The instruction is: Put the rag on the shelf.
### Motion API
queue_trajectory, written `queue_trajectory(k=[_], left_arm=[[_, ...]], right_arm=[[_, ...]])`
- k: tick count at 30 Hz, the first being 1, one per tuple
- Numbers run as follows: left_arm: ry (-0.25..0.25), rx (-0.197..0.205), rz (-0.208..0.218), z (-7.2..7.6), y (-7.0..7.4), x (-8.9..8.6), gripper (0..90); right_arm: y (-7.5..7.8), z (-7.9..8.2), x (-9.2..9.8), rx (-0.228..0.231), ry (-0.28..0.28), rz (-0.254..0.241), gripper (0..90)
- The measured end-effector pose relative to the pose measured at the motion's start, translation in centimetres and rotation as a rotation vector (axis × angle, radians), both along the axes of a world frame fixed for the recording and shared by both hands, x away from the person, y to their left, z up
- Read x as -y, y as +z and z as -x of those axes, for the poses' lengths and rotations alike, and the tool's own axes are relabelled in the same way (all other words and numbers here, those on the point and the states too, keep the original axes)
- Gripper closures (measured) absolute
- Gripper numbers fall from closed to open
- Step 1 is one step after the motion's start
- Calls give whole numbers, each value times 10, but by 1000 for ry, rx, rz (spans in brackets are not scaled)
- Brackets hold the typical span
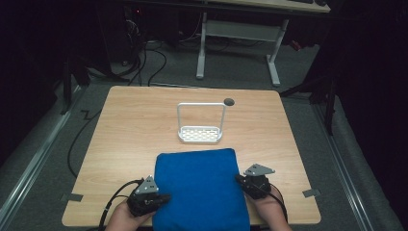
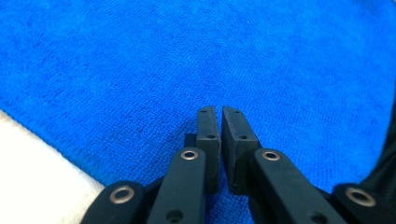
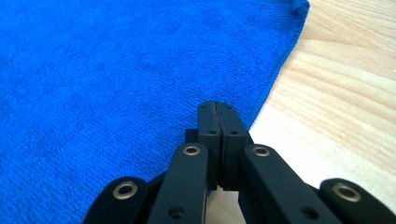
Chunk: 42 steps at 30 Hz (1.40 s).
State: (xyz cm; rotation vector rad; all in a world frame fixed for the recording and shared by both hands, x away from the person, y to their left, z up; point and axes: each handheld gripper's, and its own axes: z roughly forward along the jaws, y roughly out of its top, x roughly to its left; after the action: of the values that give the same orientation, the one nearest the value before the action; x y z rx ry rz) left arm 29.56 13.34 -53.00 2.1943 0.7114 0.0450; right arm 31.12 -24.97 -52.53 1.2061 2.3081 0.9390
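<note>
A blue cloth [image 1: 199, 185] lies folded flat at the near middle of the wooden table [image 1: 130, 125]. My left gripper [image 1: 166, 197] rests at its left edge, tips pointing in over the cloth. In the left gripper view the jaws [image 2: 219, 111] stand a narrow slit apart above the blue cloth [image 2: 140, 60], with nothing between them. My right gripper [image 1: 238, 178] sits at the cloth's right edge. In the right gripper view its jaws [image 3: 217, 105] are pressed together over the border of the cloth [image 3: 116, 60], holding nothing that I can see.
A white wire rack [image 1: 200, 134] with a tall hoop handle stands just beyond the cloth. A dark round hole [image 1: 229, 101] lies in the tabletop behind it. Bare wood spreads to the left and right. A desk frame [image 1: 238, 33] stands on the floor beyond.
</note>
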Motion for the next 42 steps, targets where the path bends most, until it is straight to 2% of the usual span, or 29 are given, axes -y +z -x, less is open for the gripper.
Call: queue_trajectory(k=[3, 6, 7, 8, 9, 12, 15, 17, 19, 21, 25, 27, 29, 32, 37, 42], left_arm=[[-2, -38, 28, -3, 0, -5, 838], [55, -26, 67, -10, 2, -15, 816], [103, -18, 90, -16, 2, -21, 797], [137, -9, 92, -20, 2, -24, 763], [192, 5, 94, -28, 1, -29, 744], [301, 23, 106, -45, 1, -36, 672], [381, 50, 105, -59, 1, -38, 628], [410, 60, 81, -67, 0, -36, 601], [437, 67, 88, -76, -1, -32, 583], [458, 67, 83, -87, -2, -27, 568], [462, 64, 74, -99, -3, -17, 559], [464, 67, 67, -104, -4, -12, 576], [480, 50, 45, -106, -6, -10, 644], [467, 57, 37, -105, -6, -8, 707], [438, 74, 8, -104, -6, -5, 824], [433, 64, 15, -104, -6, -5, 865]], right_arm=[[3, 9, 2, -2, 12, -17, 852], [11, 17, 12, 43, 7, -110, 813], [13, 17, 14, 51, -1, -128, 795], [15, 16, 18, 66, -15, -149, 763], [15, 15, 19, 70, -25, -159, 745], [8, 10, 23, 45, -35, -168, 718], [4, 7, 23, 32, -35, -171, 691], [5, 8, 22, 38, -32, -174, 681], [5, 8, 21, 53, -25, -171, 671], [6, 8, 20, 66, -26, -163, 664], [5, 6, 19, 73, -28, -153, 687], [5, 6, 19, 78, -29, -157, 681], [6, 4, 19, 98, -30, -151, 654], [7, 1, 15, 98, -42, -162, 618], [6, -7, 10, 99, -49, -150, 570], [8, -24, 5, 123, -82, -134, 553]])
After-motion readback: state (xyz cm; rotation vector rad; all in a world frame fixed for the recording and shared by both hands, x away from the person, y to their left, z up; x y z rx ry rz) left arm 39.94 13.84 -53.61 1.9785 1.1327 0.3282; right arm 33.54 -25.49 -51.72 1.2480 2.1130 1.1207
